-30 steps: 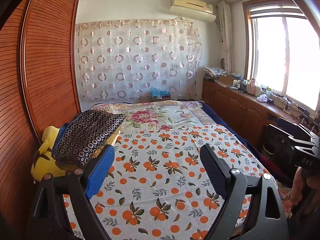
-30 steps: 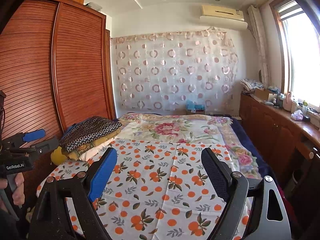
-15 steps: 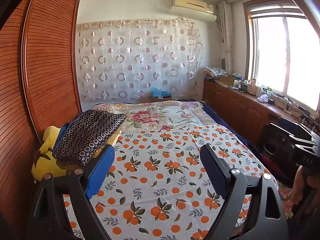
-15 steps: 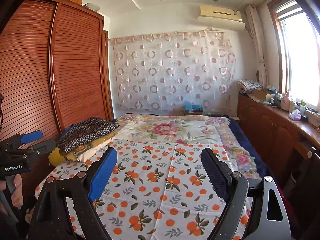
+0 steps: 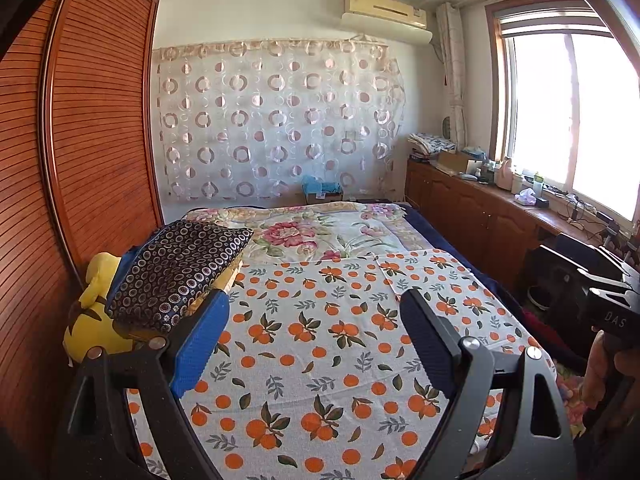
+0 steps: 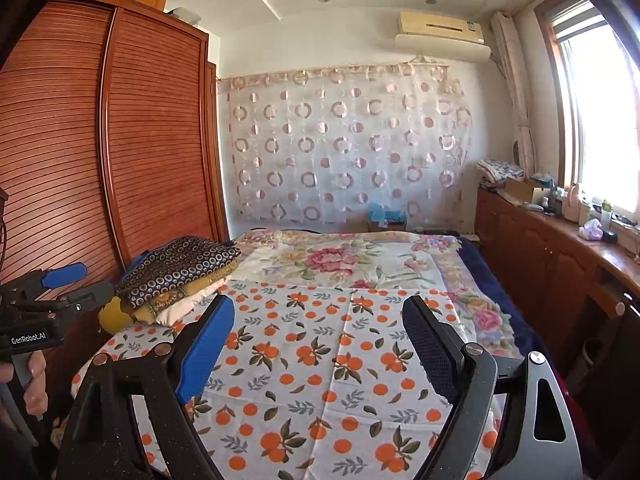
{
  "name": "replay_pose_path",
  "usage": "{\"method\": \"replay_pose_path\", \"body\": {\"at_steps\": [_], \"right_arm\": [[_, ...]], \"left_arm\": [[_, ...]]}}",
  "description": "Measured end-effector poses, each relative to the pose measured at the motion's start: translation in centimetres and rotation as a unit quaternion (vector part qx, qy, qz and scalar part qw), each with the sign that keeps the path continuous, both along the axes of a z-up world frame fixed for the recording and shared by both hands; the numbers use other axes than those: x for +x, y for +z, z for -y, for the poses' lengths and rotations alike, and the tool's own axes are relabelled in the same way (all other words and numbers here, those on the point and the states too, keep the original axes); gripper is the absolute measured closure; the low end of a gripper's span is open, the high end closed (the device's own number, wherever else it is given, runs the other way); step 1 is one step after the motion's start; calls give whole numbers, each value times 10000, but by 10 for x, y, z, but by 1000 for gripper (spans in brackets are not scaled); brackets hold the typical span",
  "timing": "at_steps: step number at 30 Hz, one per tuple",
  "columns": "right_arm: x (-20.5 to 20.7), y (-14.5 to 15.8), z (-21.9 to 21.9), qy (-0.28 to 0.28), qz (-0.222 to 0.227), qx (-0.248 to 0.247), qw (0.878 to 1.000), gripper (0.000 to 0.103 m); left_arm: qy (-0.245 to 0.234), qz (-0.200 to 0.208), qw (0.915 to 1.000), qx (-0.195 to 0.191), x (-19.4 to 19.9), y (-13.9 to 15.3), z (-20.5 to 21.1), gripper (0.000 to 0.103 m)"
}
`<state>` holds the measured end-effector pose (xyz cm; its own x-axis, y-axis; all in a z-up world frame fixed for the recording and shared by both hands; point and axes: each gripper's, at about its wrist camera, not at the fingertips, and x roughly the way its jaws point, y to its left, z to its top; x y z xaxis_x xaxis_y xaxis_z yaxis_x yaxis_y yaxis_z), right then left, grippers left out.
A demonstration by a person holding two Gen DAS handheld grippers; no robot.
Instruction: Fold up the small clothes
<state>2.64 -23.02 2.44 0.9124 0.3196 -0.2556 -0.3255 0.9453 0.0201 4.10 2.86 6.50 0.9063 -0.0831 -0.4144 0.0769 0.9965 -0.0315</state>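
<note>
A white cloth printed with oranges [image 5: 320,340] lies spread flat over the near part of the bed, and the right wrist view shows this cloth [image 6: 340,364] too. My left gripper [image 5: 314,300] hovers above it, open, with nothing between its blue pad and its black pad. My right gripper [image 6: 318,304] is also open and empty, held over the same cloth. Each gripper appears in the other's view: the right gripper [image 5: 608,292] at the right edge, the left gripper [image 6: 52,292] at the left edge with a hand [image 6: 34,384] on its grip. I cannot make out any separate small garment.
A stack of folded fabrics topped by a dark circle-patterned piece [image 5: 176,272] rests at the bed's left side beside a yellow plush toy [image 5: 96,320]. A floral cover [image 5: 312,232] lies beyond. A wooden wardrobe [image 5: 92,140] stands left, a cluttered low cabinet [image 5: 480,216] right under the window.
</note>
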Motion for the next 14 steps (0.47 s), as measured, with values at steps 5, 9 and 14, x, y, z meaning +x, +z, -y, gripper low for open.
{"method": "replay_pose_path", "body": {"at_steps": [5, 9, 14], "right_arm": [[0, 1, 0, 6, 7, 3, 10000, 16], [2, 1, 0, 7, 11, 4, 10000, 16], [2, 1, -1, 11, 7, 7, 10000, 16]], "left_arm": [[4, 1, 10000, 3, 0, 0, 0, 15], [2, 0, 10000, 3, 0, 0, 0, 15], [-4, 9, 10000, 10, 0, 0, 1, 15]]}}
